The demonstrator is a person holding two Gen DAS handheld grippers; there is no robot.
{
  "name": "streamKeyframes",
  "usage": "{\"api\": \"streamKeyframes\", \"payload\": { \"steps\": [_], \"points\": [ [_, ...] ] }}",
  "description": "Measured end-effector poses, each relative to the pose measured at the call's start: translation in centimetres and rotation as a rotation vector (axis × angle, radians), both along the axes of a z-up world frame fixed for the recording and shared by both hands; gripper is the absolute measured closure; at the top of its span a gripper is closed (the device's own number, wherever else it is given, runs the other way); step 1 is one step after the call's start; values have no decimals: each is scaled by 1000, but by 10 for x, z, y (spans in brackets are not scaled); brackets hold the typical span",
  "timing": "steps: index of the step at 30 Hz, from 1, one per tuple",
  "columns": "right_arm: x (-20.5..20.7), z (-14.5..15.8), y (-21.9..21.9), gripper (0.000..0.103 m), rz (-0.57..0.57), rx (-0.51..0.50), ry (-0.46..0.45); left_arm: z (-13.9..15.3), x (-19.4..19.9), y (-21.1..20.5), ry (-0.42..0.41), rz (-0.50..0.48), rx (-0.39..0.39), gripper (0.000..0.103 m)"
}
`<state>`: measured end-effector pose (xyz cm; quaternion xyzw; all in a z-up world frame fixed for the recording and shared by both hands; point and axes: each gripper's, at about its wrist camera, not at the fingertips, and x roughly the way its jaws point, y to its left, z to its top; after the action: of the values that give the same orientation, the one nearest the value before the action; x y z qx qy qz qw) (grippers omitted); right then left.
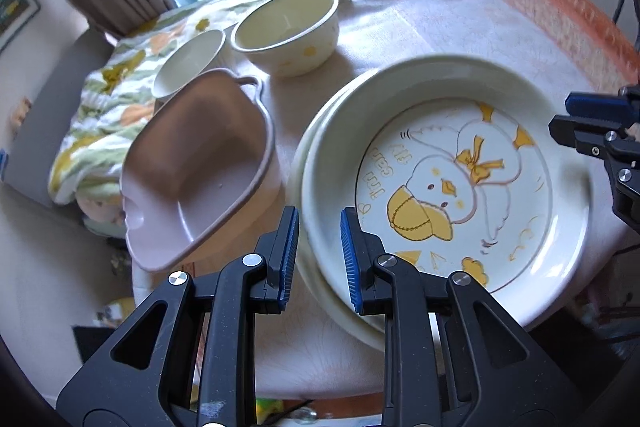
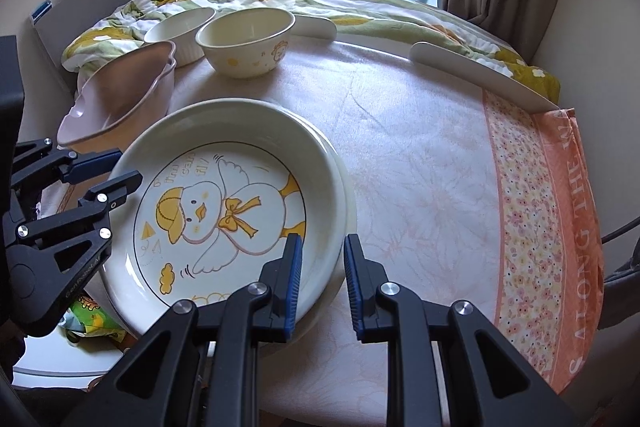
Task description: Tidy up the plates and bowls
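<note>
left wrist view: round white duck-print plate [image 1: 460, 183], stacked on another at desk centre, sits ready for lifting; left gripper [image 1: 319, 259] jaws apart astride its 7 o'clock rim, right gripper [image 2: 322, 283] jaws apart astride its 5 o'clock rim.

Duck plate [image 2: 224, 203] stacked on plate; bowls [image 2: 246, 41] behind — probably three.

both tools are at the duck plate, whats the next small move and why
Probably ease both tools inward and close on the rim. The duck plate lies on another plate, and the left tool and right tool are open, straddling its rim on opposite sides, gripping nothing.
</note>
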<state>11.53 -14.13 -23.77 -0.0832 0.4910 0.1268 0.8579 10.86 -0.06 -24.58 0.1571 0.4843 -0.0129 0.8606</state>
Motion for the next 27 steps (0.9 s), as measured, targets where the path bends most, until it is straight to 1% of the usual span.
{"api": "streamKeyframes", "payload": {
  "steps": [2, 4, 7, 8, 9, 10, 11, 12, 13, 14, 16, 17, 19, 20, 23, 24, 27],
  "points": [
    [1, 8, -4, 83, -2, 23, -2, 15, -1, 8, -18, 34, -55, 84],
    [5, 19, -8, 83, 2, 49, -7, 29, -2, 15, -38, 65, -92, 84],
    [13, 37, -13, 83, 44, 121, -21, 55, -6, 29, -74, 127, -176, 82],
    [15, 43, -13, 81, 53, 136, -26, 62, -7, 34, -79, 155, -200, 73],
    [18, 50, -14, 65, 65, 151, -38, 70, -9, 40, -88, 193, -227, 43],
    [20, 57, -15, 50, 75, 167, -53, 78, -12, 45, -107, 222, -247, 21],
    [22, 65, -15, 17, 92, 197, -78, 88, -19, 51, -152, 254, -263, 1],
    [23, 71, -16, 1, 106, 219, -95, 95, -23, 55, -183, 273, -273, 0],
    [25, 78, -15, 1, 126, 239, -110, 101, -25, 59, -196, 294, -280, 0],
    [27, 82, -14, 1, 144, 244, -115, 105, -25, 64, -185, 323, -276, 0],
    [35, 89, -9, 1, 188, 242, -121, 107, -24, 73, -170, 380, -261, 0],
    [40, 93, -4, 1, 221, 238, -124, 106, -26, 80, -164, 403, -267, 0],
    [48, 96, 11, 1, 291, 199, -96, 104, -30, 96, -164, 440, -307, 0],
    [50, 97, 16, 1, 308, 183, -91, 102, -32, 107, -163, 462, -338, 0],
    [56, 104, 38, 1, 329, 158, -138, 93, -32, 135, -159, 511, -401, 0],
    [60, 104, 48, 1, 346, 156, -132, 87, -30, 148, -151, 533, -439, 0],
    [79, 90, 76, 1, 371, 192, -47, 72, -24, 173, -140, 577, -512, 1]
  ]
}}
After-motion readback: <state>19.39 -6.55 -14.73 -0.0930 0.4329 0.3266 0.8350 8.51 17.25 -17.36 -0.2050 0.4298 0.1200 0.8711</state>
